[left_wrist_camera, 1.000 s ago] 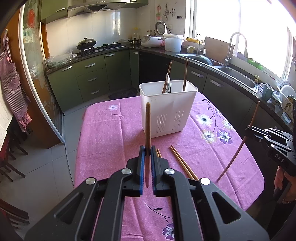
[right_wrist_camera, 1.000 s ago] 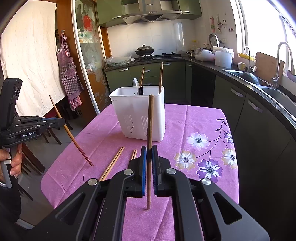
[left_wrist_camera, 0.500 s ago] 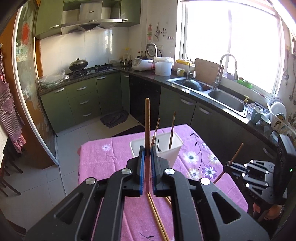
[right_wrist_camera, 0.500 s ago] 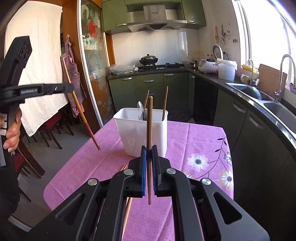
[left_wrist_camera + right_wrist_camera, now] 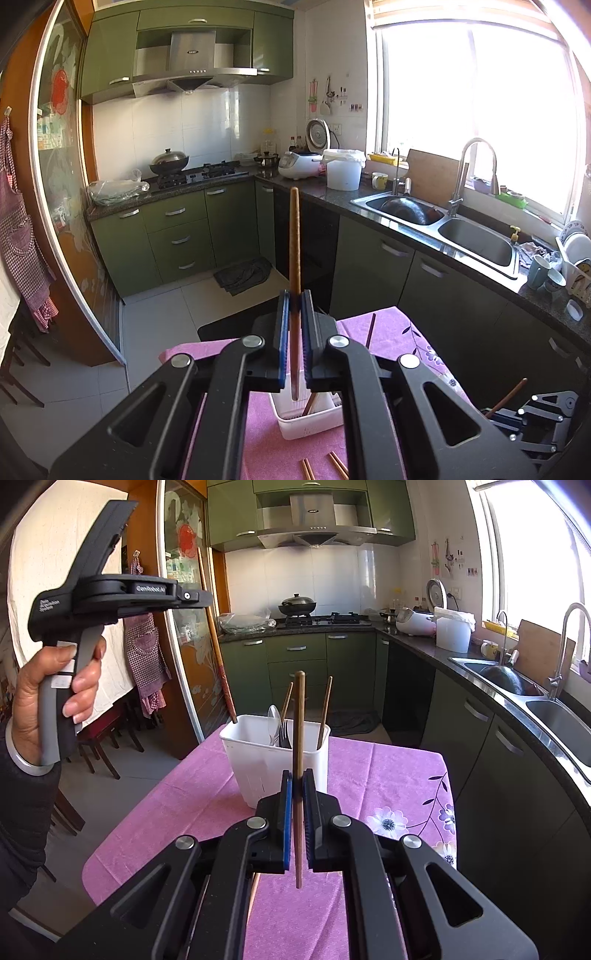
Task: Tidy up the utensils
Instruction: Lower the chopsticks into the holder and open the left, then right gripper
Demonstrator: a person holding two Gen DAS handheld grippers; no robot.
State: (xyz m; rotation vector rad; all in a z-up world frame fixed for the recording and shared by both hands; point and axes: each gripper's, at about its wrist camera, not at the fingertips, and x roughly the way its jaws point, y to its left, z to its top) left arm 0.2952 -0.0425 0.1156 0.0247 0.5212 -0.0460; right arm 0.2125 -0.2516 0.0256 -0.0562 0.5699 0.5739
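My left gripper (image 5: 294, 306) is shut on a brown chopstick (image 5: 294, 240), held upright high above the white utensil holder (image 5: 306, 422); its lower tip hangs over the holder's opening. From the right wrist view the left gripper (image 5: 110, 594) is up at the left, its chopstick (image 5: 218, 657) slanting down to the holder's left rim. My right gripper (image 5: 298, 794) is shut on another chopstick (image 5: 299, 720), upright, just in front of the holder (image 5: 258, 768). The holder has a spoon (image 5: 274, 723), a fork and two chopsticks inside.
The pink flowered tablecloth (image 5: 388, 782) covers the table. Loose chopsticks (image 5: 325, 467) lie on it near the holder. The right gripper (image 5: 532, 417) shows at the lower right of the left view. Kitchen counter and sink (image 5: 443, 225) run along the right.
My left gripper has risen and moved forward over the holder, its chopstick tip now at the opening. My right gripper has risen slightly and come a little closer to the holder.
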